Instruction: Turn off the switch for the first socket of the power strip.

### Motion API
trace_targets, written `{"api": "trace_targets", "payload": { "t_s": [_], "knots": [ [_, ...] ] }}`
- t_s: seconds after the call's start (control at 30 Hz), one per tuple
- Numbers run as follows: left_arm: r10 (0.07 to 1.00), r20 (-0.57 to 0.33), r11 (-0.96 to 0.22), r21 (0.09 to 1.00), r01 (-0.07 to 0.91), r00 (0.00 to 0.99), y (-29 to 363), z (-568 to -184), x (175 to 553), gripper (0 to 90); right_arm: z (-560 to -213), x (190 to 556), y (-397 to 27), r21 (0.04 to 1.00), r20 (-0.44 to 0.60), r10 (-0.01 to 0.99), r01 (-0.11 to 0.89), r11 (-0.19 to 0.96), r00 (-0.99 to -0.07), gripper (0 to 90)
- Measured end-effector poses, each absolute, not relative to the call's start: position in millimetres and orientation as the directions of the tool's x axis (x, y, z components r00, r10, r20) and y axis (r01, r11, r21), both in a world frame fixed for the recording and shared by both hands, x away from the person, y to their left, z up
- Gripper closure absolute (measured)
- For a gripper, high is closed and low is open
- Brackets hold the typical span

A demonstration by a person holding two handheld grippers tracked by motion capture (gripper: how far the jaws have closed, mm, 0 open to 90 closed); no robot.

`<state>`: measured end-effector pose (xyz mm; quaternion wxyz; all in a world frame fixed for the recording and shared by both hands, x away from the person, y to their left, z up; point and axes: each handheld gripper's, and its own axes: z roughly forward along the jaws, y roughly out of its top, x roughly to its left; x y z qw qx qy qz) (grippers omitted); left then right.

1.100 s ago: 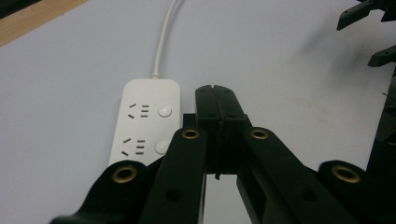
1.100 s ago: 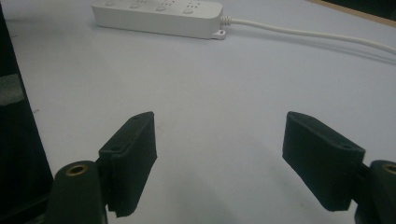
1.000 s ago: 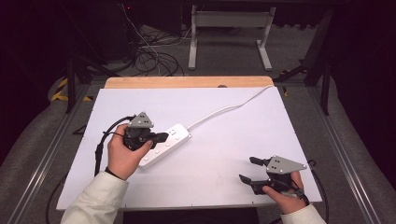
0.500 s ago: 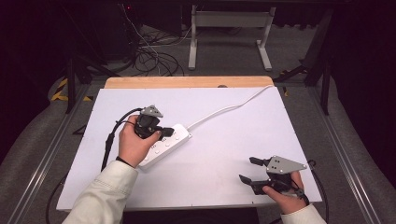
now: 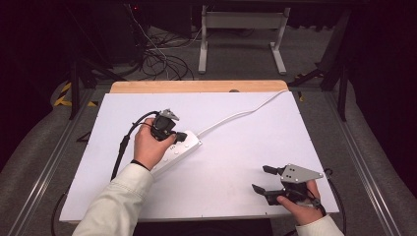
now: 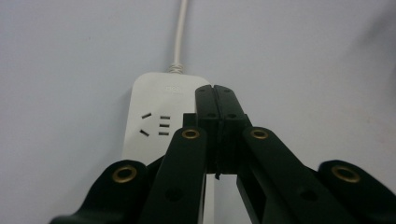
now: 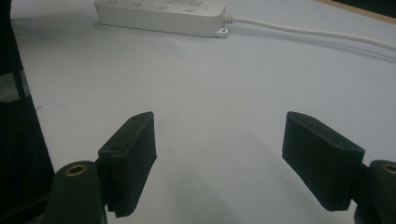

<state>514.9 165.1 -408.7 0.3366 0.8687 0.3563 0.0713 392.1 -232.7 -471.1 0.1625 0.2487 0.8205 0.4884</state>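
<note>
Seen from the high view: white power strip point(image 5: 178, 150) lying slantwise on the white table point(image 5: 236, 162), left of the middle, with its white cord point(image 5: 241, 114) running off toward the far right corner. Left gripper point(image 5: 178, 136) set down over the cord end of the strip, the hand wrapped around its body.

In the left gripper view, jaws pressed fully together, pads meeting with no gap and nothing visible between them; tips resting above the strip's top face, just beside the outlet slots point(image 6: 156, 126) and close to where the cord point(image 6: 180, 32) enters. Whether the tips actually touch a switch or the plastic, impossible to tell from here.

Right gripper point(image 5: 262, 179) parked near the front right corner, well apart from the strip. In the right gripper view, jaws spread wide, holding nothing, bare table between them, the strip point(image 7: 161, 16) far ahead.

Judged as early or middle of the work: closed tips brought onto the strip's end, probably for pressing or steadying. No plug anywhere on the table, so any plugging step not begun. Right gripper with no part so far.
</note>
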Motion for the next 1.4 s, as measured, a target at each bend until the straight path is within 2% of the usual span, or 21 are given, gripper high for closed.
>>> {"api": "trace_targets", "payload": {
  "t_s": [0.63, 0.97, 1.4],
  "knots": [
    [0.685, -0.126, -0.551, 0.555, 0.623, 0.718, 152.7, -432.0, 531.8, 90.0, -471.8, 392.6, -232.2, 0.88, -0.022, 0.557, 0.249, 0.405, -0.83, 26.6],
    [0.68, -0.082, -0.584, 0.539, 0.606, 0.729, 146.4, -436.7, 531.3, 90.0, -472.1, 392.5, -231.8, 0.879, -0.022, 0.554, 0.248, 0.407, -0.832, 26.6],
    [0.672, -0.07, -0.59, 0.551, 0.59, 0.737, 145.2, -438.5, 530.4, 90.0, -472.3, 392.2, -231.6, 0.879, -0.021, 0.551, 0.248, 0.408, -0.834, 26.4]
  ]
}}
